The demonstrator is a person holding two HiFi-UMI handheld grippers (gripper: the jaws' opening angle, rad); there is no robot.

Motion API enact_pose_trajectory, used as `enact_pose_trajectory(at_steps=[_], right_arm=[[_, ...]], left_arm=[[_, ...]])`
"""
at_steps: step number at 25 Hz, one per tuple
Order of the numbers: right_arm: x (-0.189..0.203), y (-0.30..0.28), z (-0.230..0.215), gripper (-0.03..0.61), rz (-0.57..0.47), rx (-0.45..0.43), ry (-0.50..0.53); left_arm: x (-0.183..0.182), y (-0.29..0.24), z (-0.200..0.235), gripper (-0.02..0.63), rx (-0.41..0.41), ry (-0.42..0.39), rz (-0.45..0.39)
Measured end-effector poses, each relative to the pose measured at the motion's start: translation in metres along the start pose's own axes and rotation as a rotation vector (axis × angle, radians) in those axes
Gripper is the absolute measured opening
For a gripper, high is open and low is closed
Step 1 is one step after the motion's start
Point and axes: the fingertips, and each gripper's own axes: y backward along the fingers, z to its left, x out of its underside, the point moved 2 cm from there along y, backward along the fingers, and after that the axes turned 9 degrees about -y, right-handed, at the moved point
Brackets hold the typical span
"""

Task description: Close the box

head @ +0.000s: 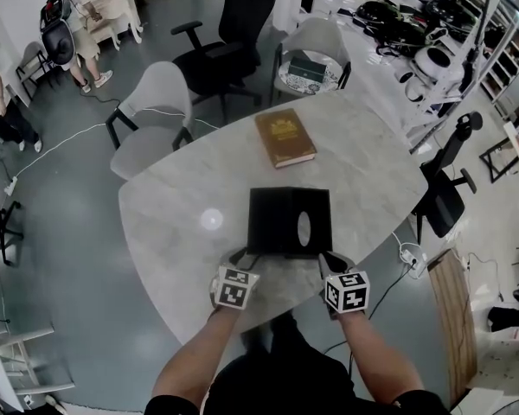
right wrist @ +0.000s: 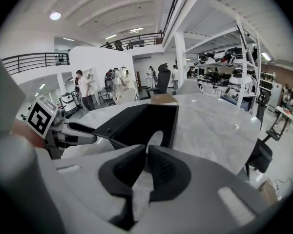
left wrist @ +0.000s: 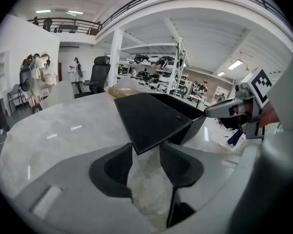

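Black card box (head: 287, 219) sits on the pale marble bench (head: 177, 214), directly ahead of both tools. The left tool (left wrist: 145, 149) has its jaws apart, and the corner of the tilted lid flap (left wrist: 151, 118) sits at their tips, unpressed. The right tool (right wrist: 146, 150) is pinched nearly closed on the box's near edge. A brown book (head: 285, 137) lies beyond the box.

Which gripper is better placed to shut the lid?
Left. A corner of the lid sits between the open fingers of the left gripper; the right gripper is closed on the near edge of the box.
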Motion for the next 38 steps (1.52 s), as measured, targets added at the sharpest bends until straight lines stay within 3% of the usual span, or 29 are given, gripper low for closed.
enact_pose_trajectory(at_steps=[7, 13, 17, 28, 34, 38], right_arm=[[-0.001, -0.001, 0.002, 0.02, 0.002, 0.007, -0.025], [-0.002, -0.001, 0.002, 0.018, 0.01, 0.021, -0.037], [-0.001, 0.0, 0.001, 0.018, 0.014, 0.012, -0.056], [-0.007, 0.011, -0.008, 0.018, 0.038, -0.147, -0.026], [-0.047, 0.04, -0.033, 0.018, -0.042, -0.261, -0.016], [-0.074, 0.06, -0.055, 0.018, -0.109, -0.32, -0.025]], left_arm=[[-0.009, 0.008, 0.003, 0.181, 0.109, -0.039, -0.032], [-0.024, 0.021, -0.002, 0.22, 0.211, -0.07, -0.078], [-0.037, 0.03, -0.003, 0.23, 0.226, -0.021, -0.111], [-0.077, 0.044, -0.014, 0.133, 0.028, 0.139, -0.197], [-0.11, 0.047, -0.04, 0.097, -0.105, 0.107, -0.178], [-0.127, 0.042, -0.06, 0.091, -0.211, 0.018, -0.139]])
